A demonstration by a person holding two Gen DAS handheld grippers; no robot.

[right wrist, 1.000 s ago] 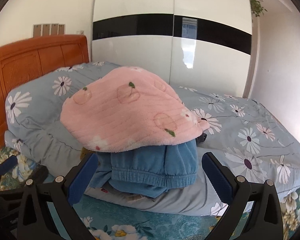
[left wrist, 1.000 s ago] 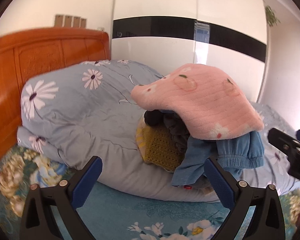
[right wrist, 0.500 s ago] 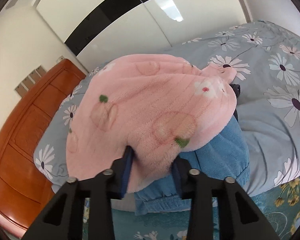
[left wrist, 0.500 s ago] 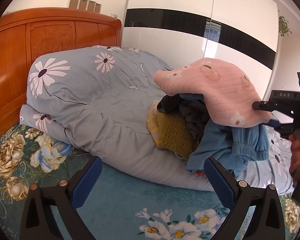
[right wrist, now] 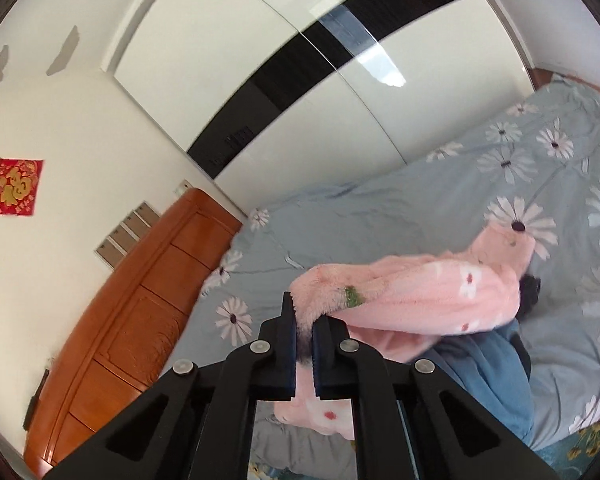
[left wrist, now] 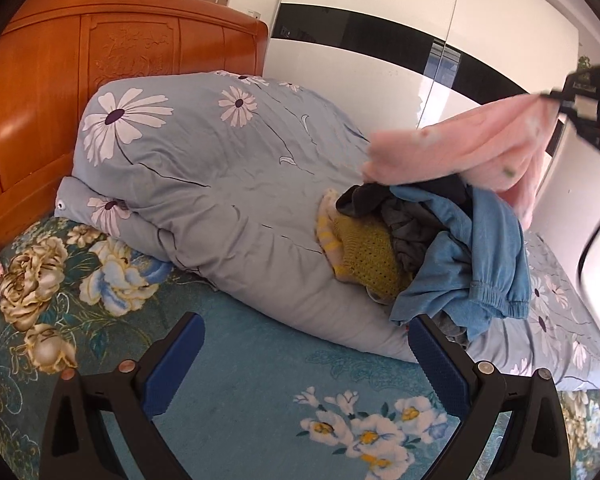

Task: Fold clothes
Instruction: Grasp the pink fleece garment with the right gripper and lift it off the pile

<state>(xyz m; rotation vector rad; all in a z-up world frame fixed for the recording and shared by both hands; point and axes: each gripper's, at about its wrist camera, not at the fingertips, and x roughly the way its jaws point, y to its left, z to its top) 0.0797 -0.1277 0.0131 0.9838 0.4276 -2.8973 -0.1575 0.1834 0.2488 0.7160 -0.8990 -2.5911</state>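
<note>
Two claws work over a bed. Right claw (right wrist: 304,332), jaws just drawn together, clamps the fuzzy edge of a soft pink fleece garment (right wrist: 420,300) printed with small flowers; the fabric trails toward 3 o'clock, lifted off a rumpled pile of blue sweatpants (left wrist: 480,264) and a mustard knit (left wrist: 368,260). Left claw (left wrist: 304,350) stands apart, holding nothing, with the pile at 1 o'clock on a puffy daisy-print duvet (left wrist: 204,184).

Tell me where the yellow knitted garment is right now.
In the left wrist view, the yellow knitted garment lies right of centre on the grey floral duvet, tucked under the dark and blue clothes.
</note>
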